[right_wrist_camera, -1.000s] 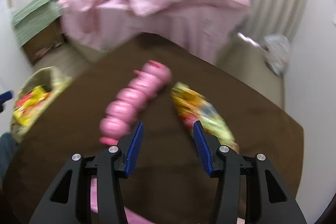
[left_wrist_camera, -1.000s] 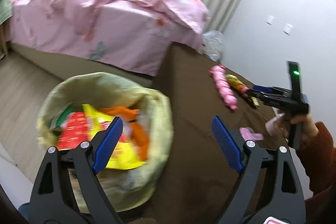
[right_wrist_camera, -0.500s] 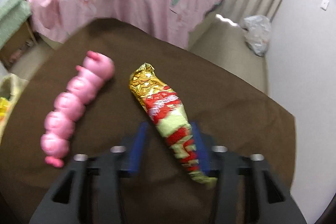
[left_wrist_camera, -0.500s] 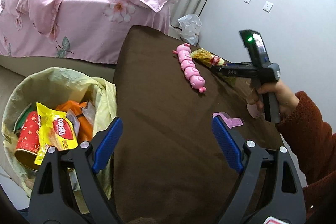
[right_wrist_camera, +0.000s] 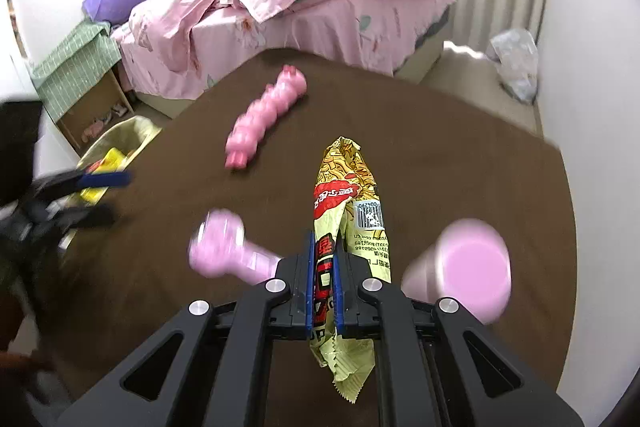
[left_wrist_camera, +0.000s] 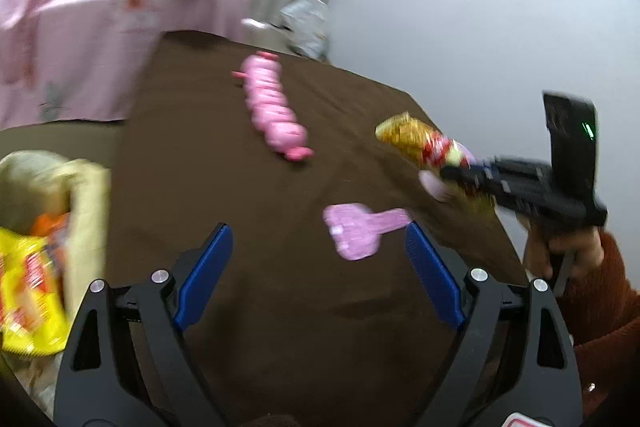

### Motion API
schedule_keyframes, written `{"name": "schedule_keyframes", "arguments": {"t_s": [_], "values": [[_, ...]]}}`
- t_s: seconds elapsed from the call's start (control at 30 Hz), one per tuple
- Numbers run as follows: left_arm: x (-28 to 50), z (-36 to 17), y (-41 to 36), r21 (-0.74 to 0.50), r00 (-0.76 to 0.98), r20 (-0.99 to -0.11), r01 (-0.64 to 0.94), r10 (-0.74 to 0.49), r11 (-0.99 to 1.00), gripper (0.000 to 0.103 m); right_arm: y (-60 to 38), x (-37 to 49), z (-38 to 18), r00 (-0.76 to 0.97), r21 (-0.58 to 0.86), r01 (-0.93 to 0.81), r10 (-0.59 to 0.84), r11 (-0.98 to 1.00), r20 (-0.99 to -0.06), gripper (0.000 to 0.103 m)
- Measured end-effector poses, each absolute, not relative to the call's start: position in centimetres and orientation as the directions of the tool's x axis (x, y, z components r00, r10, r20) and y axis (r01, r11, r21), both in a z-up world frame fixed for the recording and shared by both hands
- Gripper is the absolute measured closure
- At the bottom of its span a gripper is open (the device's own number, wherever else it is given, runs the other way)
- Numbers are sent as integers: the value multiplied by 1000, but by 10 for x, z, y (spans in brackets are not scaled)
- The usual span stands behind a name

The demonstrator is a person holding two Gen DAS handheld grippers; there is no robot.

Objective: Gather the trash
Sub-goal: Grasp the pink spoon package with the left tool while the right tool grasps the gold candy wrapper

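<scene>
The snack wrapper, yellow with red print, now sits between the blue pads of the right gripper, whose jaws are closing on its lower half; a second ago those jaws stood wide above the brown bench with the wrapper lying flat ahead of them. Seen from the left wrist, the wrapper's gold tip sticks out forward of the gripper and looks raised off the cloth, so the pick seems made. Just left of the wrapper lies a small pink handled toy, to its right a pink cup, and farther back-left a pink segmented toy. The left gripper has swung away from the bin toward the bench and hangs with its jaws wide apart, nothing between them. The lined trash bin, already holding wrappers, stands well left of the wrapper beside the bench edge; carrying it there is likely next.
</scene>
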State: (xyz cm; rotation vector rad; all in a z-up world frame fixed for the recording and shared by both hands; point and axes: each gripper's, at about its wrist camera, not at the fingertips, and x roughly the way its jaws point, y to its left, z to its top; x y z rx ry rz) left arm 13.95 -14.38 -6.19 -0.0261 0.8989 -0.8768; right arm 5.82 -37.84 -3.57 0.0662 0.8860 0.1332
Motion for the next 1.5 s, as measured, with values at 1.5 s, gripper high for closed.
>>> {"name": "schedule_keyframes", "arguments": {"t_s": [1.5], "values": [[72,-80,-182,-159,334,-824,638,-458,753,60,-399,-61,-79,635,132,-50,133,990,-761,58]]}}
